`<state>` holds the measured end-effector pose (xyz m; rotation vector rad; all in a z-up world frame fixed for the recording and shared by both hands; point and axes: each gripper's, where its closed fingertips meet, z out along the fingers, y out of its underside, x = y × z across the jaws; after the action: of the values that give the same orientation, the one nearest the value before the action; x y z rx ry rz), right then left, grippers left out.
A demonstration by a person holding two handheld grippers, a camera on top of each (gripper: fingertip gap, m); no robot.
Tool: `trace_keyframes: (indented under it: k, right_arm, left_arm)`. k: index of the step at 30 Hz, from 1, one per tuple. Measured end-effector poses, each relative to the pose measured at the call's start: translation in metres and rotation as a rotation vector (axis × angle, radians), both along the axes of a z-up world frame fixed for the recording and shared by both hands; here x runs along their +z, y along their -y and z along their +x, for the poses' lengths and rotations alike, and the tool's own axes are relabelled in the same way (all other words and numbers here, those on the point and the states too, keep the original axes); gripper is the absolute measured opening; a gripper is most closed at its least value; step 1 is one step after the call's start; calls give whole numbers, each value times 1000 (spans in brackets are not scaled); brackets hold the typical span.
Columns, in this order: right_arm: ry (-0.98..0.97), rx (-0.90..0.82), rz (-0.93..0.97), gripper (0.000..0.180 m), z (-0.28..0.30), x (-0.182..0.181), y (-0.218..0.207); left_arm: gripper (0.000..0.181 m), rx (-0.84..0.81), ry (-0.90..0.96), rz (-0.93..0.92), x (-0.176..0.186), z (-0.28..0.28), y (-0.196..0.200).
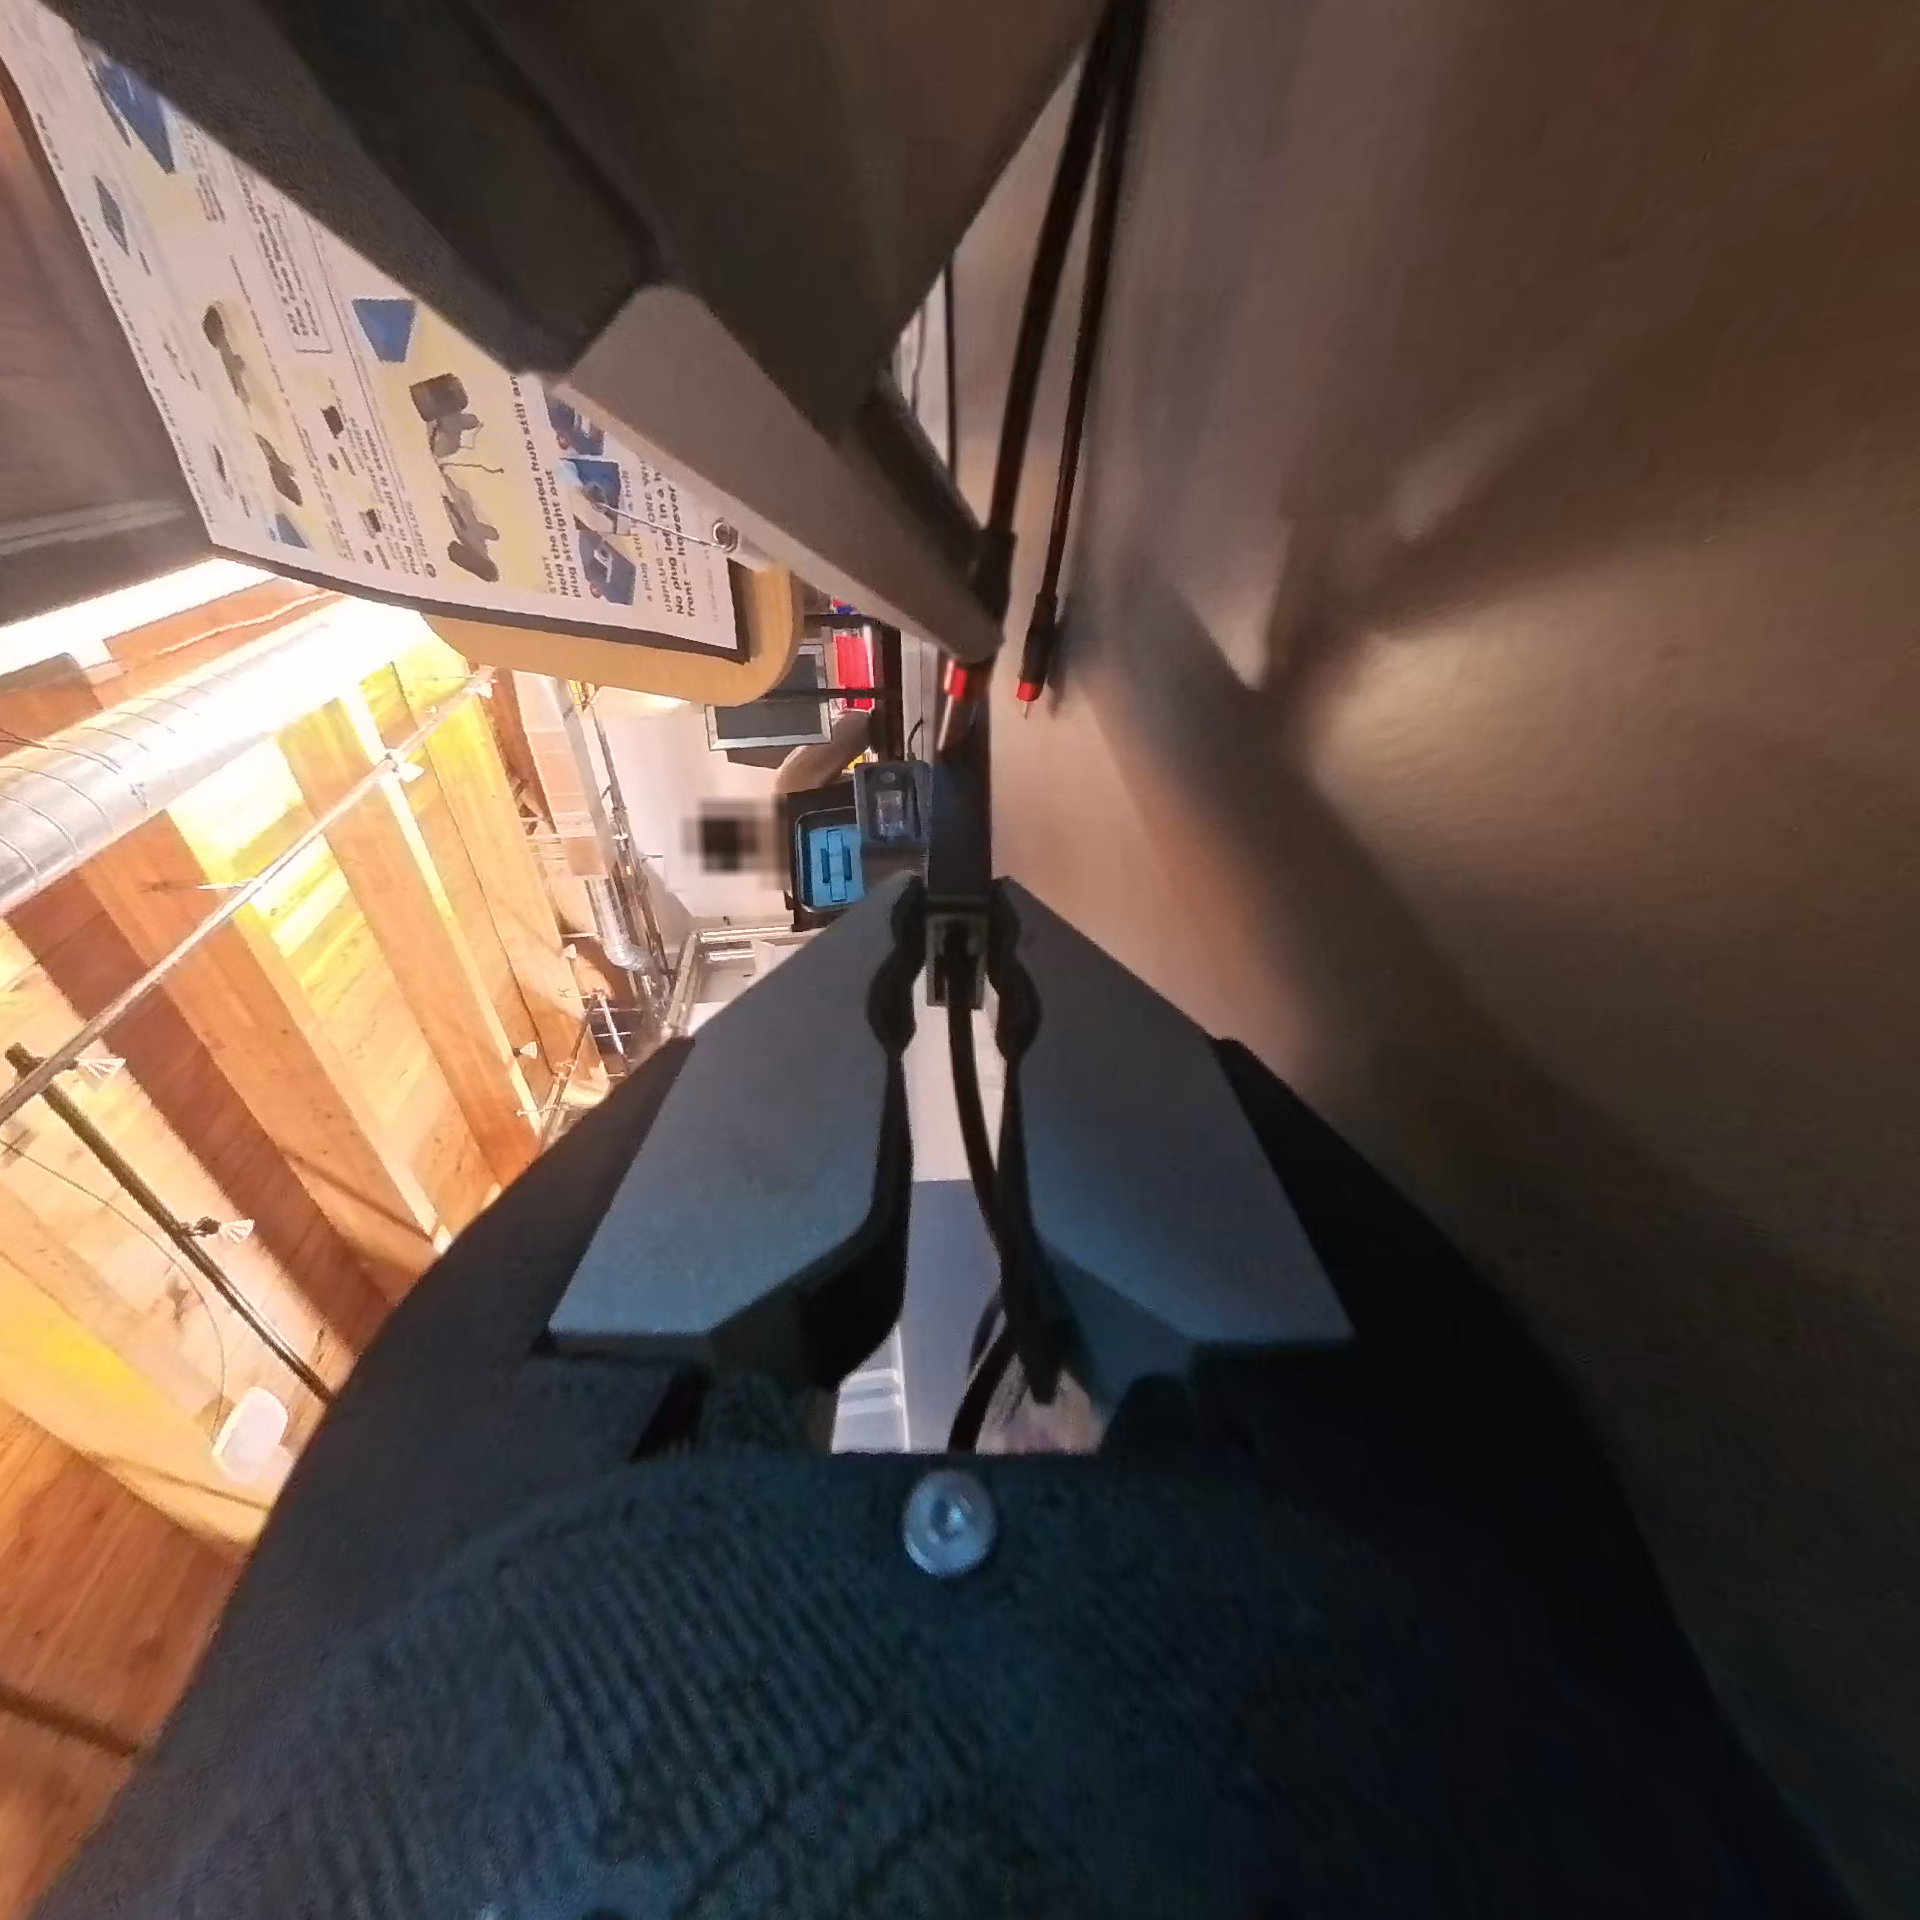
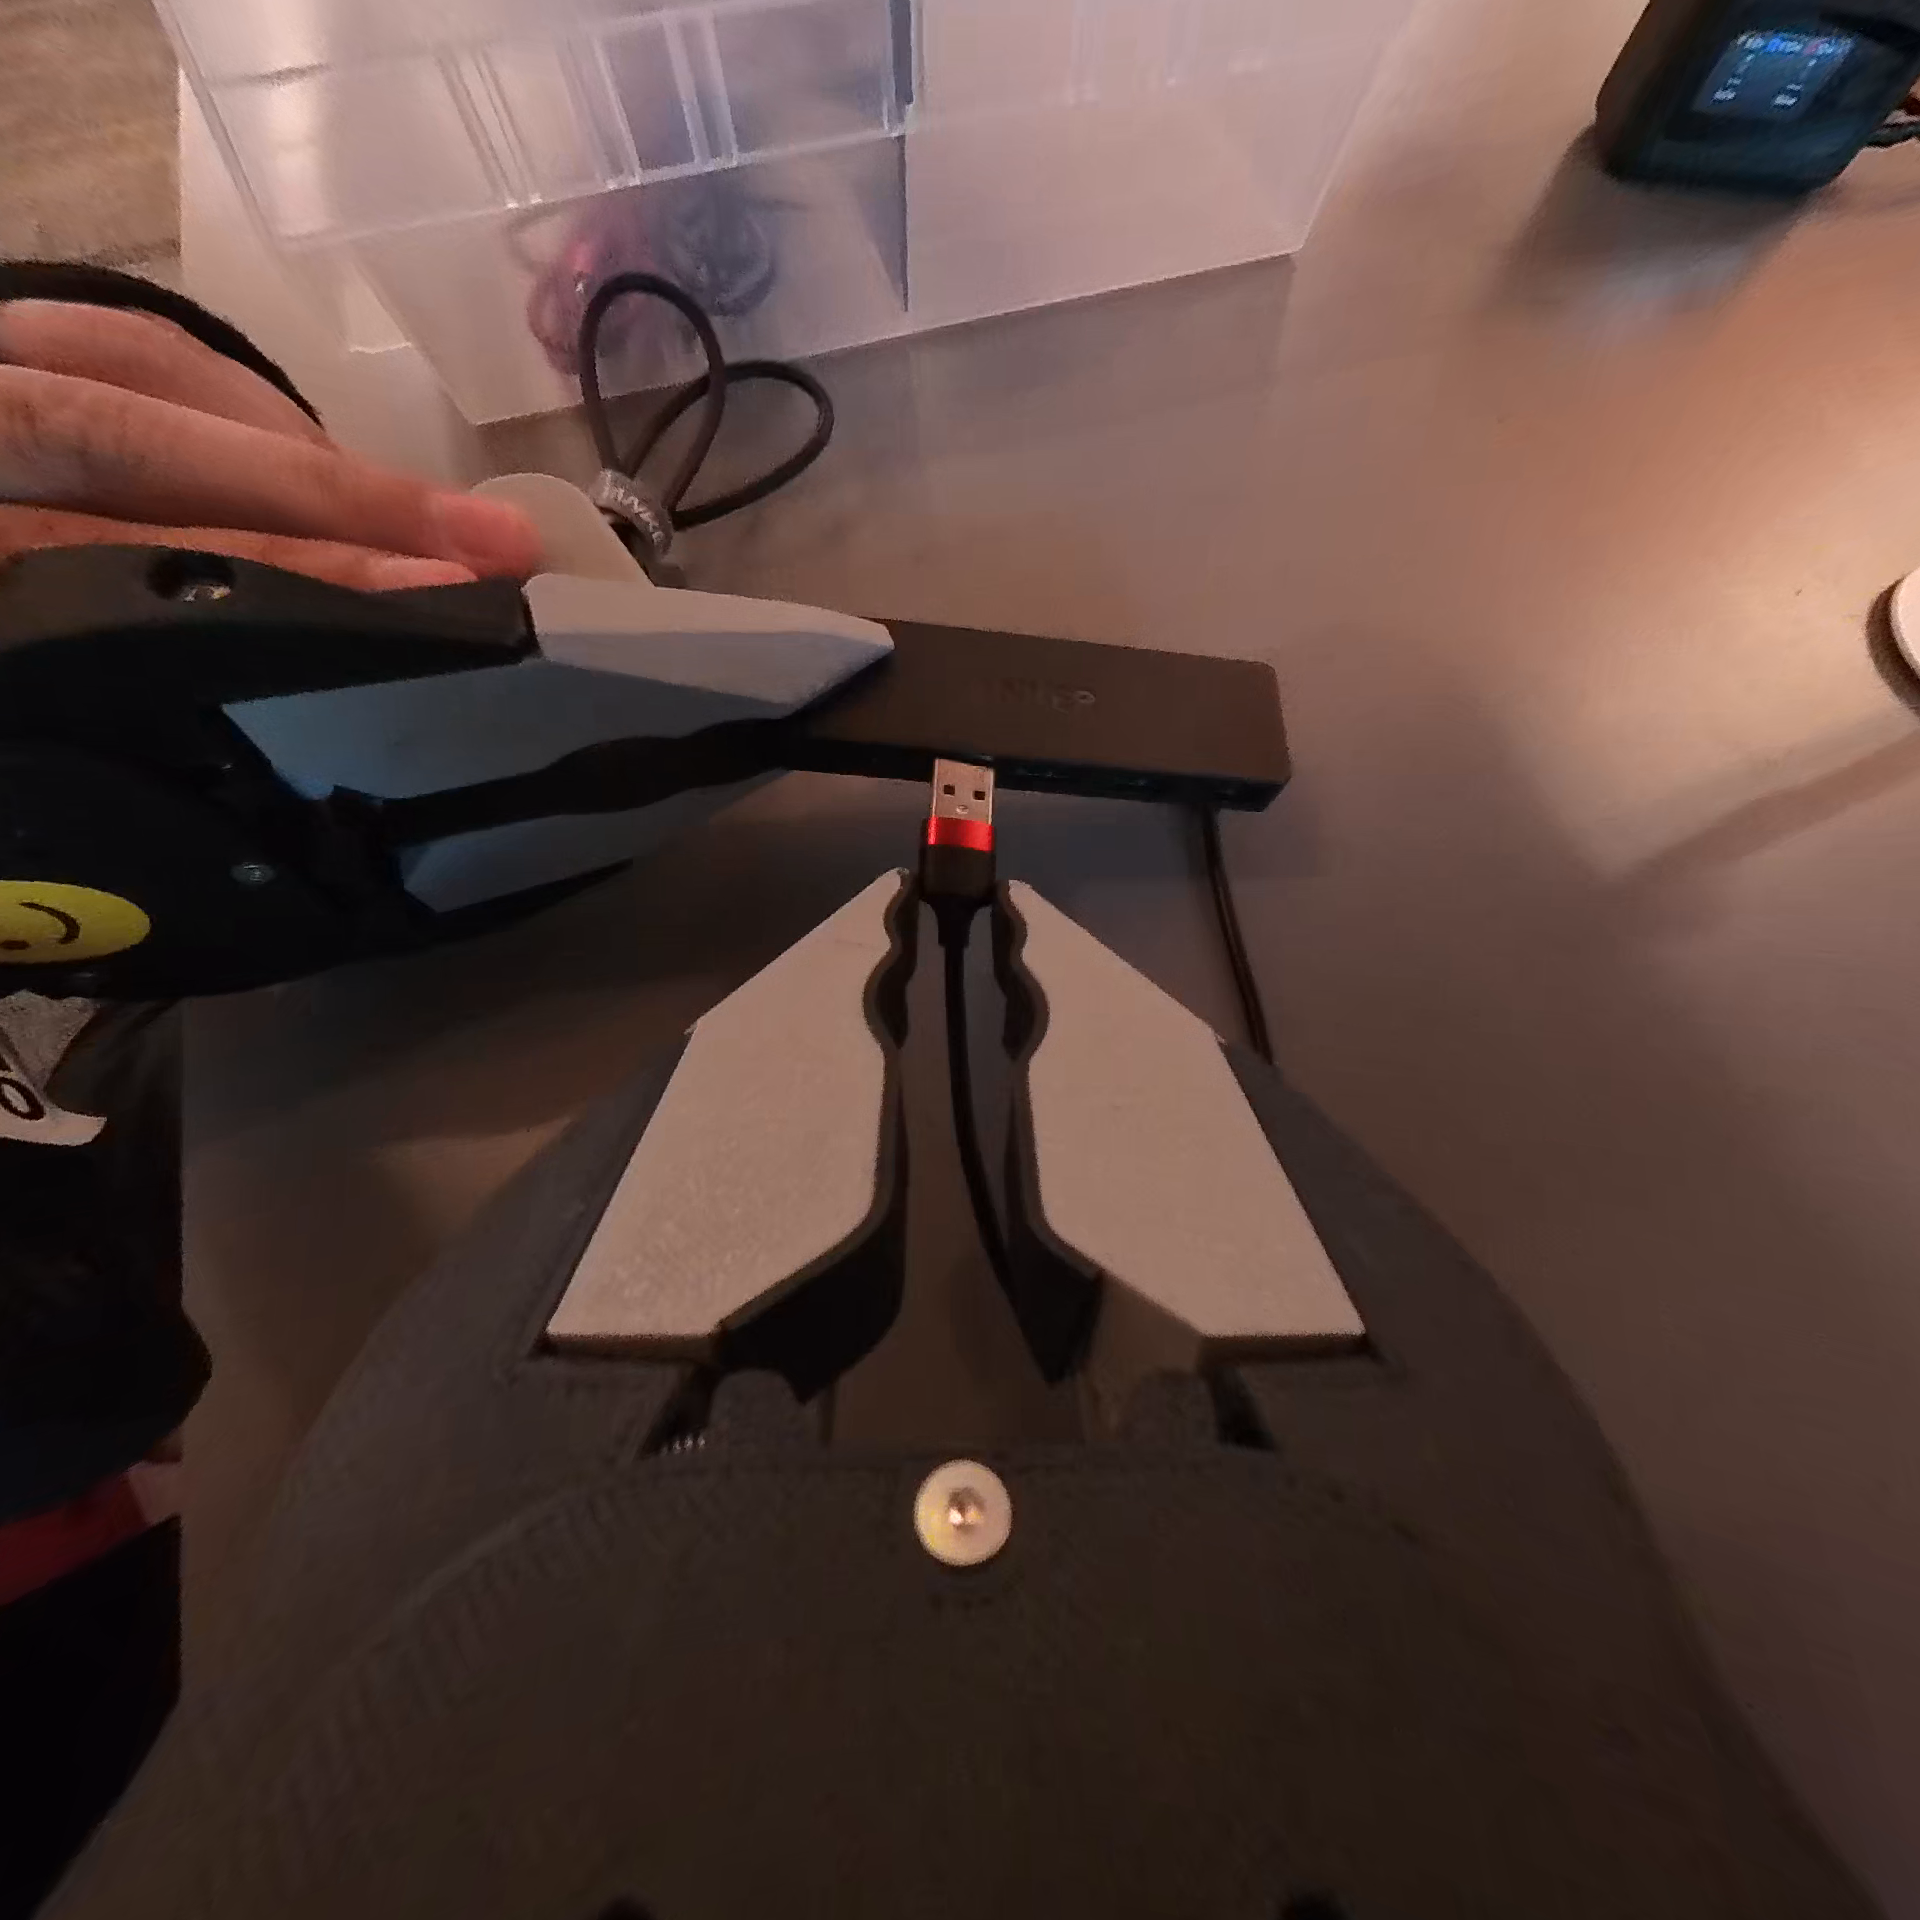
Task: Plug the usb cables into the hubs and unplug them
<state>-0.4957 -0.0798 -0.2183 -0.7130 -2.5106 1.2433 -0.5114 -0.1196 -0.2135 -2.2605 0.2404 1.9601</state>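
Left wrist view: my left gripper [image 1: 954,940] clamps the black hub [image 1: 958,831] by its end, edge-on; right wrist view: my right gripper [image 2: 954,894] pinches the red-collared USB plug [image 2: 962,821], its metal tip at the hub's [image 2: 1091,707] side port on the table [image 2: 1455,623].

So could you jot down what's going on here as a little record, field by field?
Left hand-held gripper: shut on the end of the black hub
Right hand-held gripper: shut on a red-collared usb plug
Plug: metal tip at the hub's front edge, not fully in
Table: grey, hub rests on it
Behind hub: looped black cable, clear plastic box
Far right corner: small device with screen
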Motion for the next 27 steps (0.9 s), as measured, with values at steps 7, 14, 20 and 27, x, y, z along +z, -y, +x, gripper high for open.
trace_keyframes:
  k: [7,14,20,27]
  right_arm:
    - [-27,28,51,11,4,-5,2]
    - [-56,81,121,11,10,-7,-4]
    - [-30,61,96,11,9,-5,-5]
    - [-72,68,103,11,11,1,-6]
  left_arm:
    - [8,-12,5,13,2,4,-1]
    - [7,-56,25,2,-2,8,-7]
    - [8,-51,-13,-20,1,9,-8]
    - [8,-78,12,-18,-2,12,-11]
